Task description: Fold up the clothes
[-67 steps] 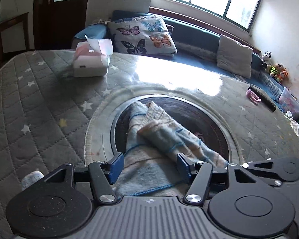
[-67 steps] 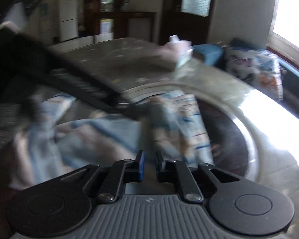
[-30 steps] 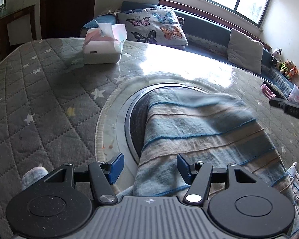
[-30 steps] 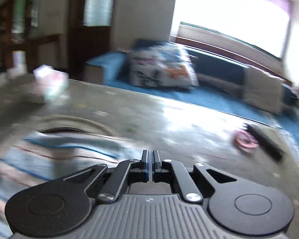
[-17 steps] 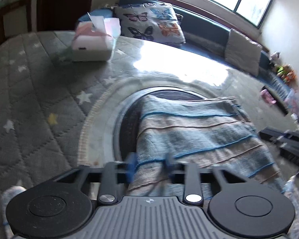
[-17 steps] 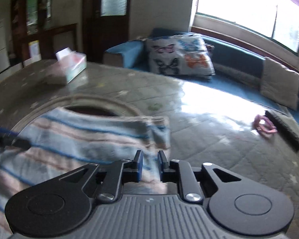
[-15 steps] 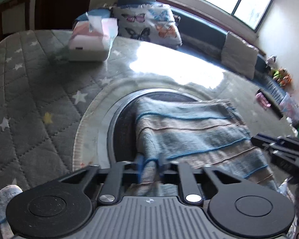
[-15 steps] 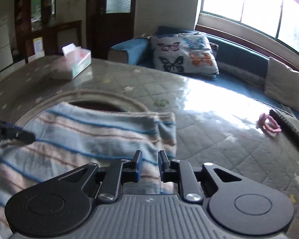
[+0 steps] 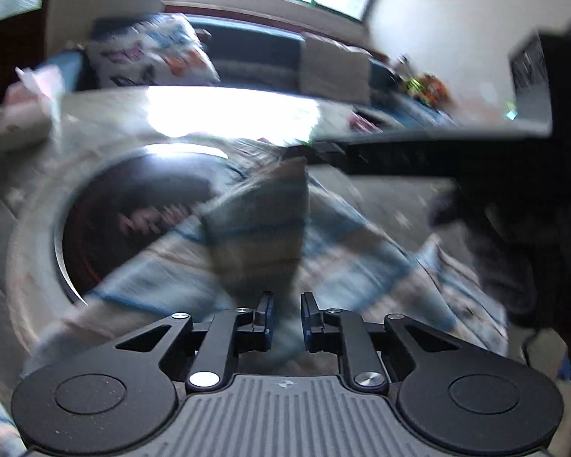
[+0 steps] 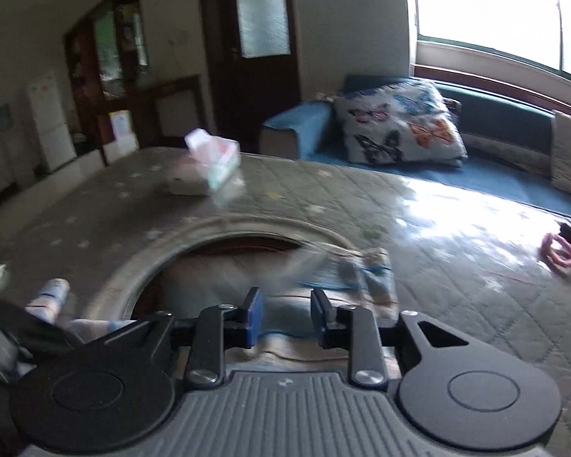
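Observation:
A blue and beige striped cloth (image 9: 255,236) lies on the round table, partly doubled over itself, blurred by motion. My left gripper (image 9: 285,316) is closed down on a fold of this cloth at its near edge. In the left wrist view the right gripper's dark fingers (image 9: 380,156) reach across above the cloth's far corner. My right gripper (image 10: 285,310) has its jaws apart, just above the cloth (image 10: 346,274), holding nothing.
The quilted grey table cover (image 10: 456,266) has a dark round centre (image 9: 141,205). A tissue box (image 10: 205,167) stands at the far left. A pink ring (image 10: 559,251) lies at the right. A butterfly cushion (image 10: 399,125) sits on the blue sofa behind.
My left gripper closed on the cloth's near edge and swung it right and over. My right gripper opened and let go of the cloth. The flat spread cloth is now doubled.

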`<state>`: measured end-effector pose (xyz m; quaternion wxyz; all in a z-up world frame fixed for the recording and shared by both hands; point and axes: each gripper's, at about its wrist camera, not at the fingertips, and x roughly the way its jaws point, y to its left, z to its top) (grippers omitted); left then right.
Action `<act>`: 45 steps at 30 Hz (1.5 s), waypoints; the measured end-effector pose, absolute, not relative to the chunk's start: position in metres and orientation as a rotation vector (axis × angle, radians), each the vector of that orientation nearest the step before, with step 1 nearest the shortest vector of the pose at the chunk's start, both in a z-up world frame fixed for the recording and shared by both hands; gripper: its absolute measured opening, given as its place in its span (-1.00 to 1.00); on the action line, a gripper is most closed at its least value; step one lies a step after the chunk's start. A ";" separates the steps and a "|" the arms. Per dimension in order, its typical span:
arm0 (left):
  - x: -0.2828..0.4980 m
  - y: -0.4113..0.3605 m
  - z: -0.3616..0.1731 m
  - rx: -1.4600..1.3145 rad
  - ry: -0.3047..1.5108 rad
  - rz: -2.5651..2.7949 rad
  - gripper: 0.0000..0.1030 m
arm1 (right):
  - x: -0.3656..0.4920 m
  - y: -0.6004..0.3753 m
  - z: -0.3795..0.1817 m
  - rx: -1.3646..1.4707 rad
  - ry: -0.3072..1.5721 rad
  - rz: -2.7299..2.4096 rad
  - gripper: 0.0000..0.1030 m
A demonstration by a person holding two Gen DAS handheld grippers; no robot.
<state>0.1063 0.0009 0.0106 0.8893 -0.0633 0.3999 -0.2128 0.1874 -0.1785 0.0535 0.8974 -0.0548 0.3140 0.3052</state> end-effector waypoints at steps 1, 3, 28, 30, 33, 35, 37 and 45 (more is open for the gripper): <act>0.104 0.000 0.010 -0.125 0.841 -0.453 -0.55 | 0.184 -0.176 0.054 -0.115 0.645 0.651 -0.34; 0.098 0.001 0.013 -0.109 0.839 -0.468 -0.37 | 0.181 -0.171 0.052 -0.129 0.647 0.678 -0.26; 0.122 0.056 0.021 -0.064 0.741 -0.200 -0.89 | 0.178 -0.177 0.004 -0.211 0.803 0.635 -0.26; 0.109 0.052 0.033 -0.060 0.693 -0.228 -0.89 | 0.178 -0.177 0.004 -0.213 0.805 0.632 -0.26; 0.083 0.040 0.050 -0.010 0.607 -0.293 -0.89 | 0.178 -0.177 0.006 -0.215 0.799 0.624 -0.26; 0.066 0.030 0.056 0.040 0.558 -0.348 -0.89 | 0.178 -0.180 0.010 -0.210 0.790 0.613 -0.26; 0.053 0.017 0.053 0.088 0.557 -0.412 -0.89 | 0.179 -0.183 0.014 -0.205 0.780 0.602 -0.26; 0.036 -0.014 0.014 0.211 0.701 -0.512 -0.76 | 0.173 -0.197 0.041 -0.148 0.723 0.606 -0.26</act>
